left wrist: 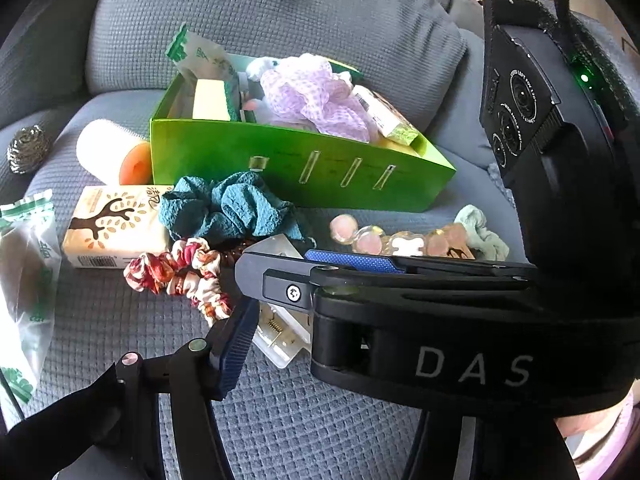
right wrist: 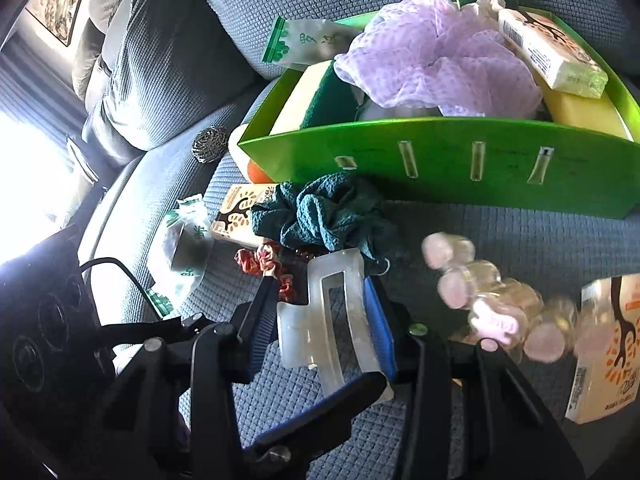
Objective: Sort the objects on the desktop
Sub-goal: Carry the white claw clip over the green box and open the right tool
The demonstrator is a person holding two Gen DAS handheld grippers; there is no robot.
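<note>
Right now the right gripper point(right wrist: 324, 320) has its blue pads either side of a translucent claw hair clip point(right wrist: 328, 316), jaws half-closed and seemingly touching it. Squeeze squarely before lifting. The left gripper point(left wrist: 276, 312) hangs beside the clip, its grip unclear. Beyond, on the grey quilted sofa seat point(right wrist: 520, 232), a teal scrunchie point(right wrist: 324, 212), then the crowded green box point(right wrist: 440, 160).

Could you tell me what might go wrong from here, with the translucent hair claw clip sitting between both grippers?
1. The clear claw clip is smooth and hollow; the right hand-held gripper could squeeze it askew so that it slips out.
2. The left hand-held gripper reaches toward the same clip, so the two tools may collide.
3. The green box is already heaped, with the purple mesh pouf above its rim; another item may tumble out.
</note>
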